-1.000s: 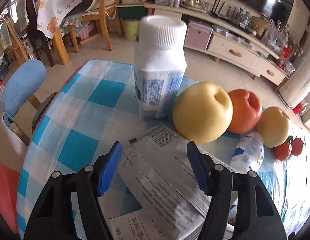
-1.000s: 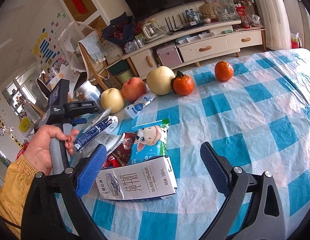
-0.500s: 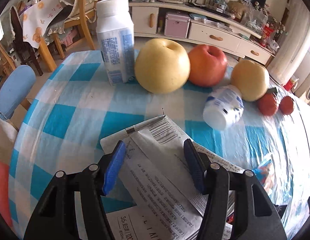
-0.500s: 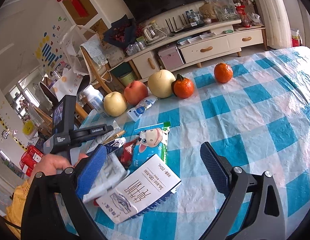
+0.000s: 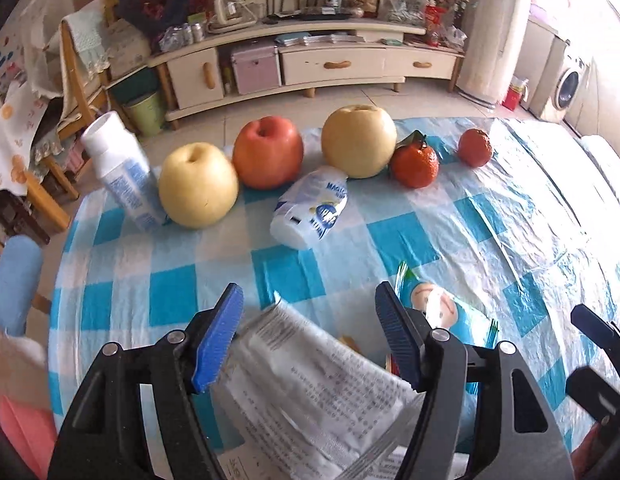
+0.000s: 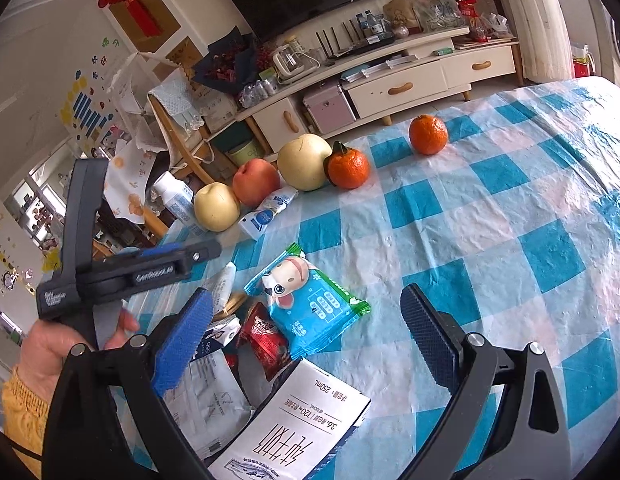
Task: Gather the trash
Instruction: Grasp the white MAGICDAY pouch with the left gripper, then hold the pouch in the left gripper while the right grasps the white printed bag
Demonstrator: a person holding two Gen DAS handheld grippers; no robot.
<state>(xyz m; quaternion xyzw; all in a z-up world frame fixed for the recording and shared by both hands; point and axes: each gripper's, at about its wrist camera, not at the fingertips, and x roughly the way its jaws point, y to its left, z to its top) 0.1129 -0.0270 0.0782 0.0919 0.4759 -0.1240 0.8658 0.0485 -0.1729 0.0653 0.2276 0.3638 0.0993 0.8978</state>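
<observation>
A grey printed wrapper [image 5: 310,380] bulges up between the blue pads of my left gripper [image 5: 310,336]. It is blurred, and the jaws are opening around it without a clear press. In the right wrist view the left gripper [image 6: 206,250], held by a hand [image 6: 42,348], hovers over a trash pile: a blue wipes packet [image 6: 310,300], a red snack wrapper [image 6: 266,340] and a white milk carton [image 6: 302,432]. My right gripper [image 6: 306,320] stands open above the carton, holding nothing. A small white bottle [image 5: 310,208] lies on its side near the fruit.
The checked tablecloth [image 5: 489,220] carries two yellow pears [image 5: 198,190], a red apple [image 5: 268,152], two tangerines [image 5: 413,164] and an upright white bottle [image 5: 122,172] along its far edge. A blue chair [image 5: 14,280] stands at the left, and a green bin [image 5: 146,114] is on the floor beyond.
My left gripper swung to the right and rolled, so the fruit row replaced the upright bottle ahead; the wrapper stayed between its jaws. The milk carton tipped up, then settled flat. The right gripper kept still.
</observation>
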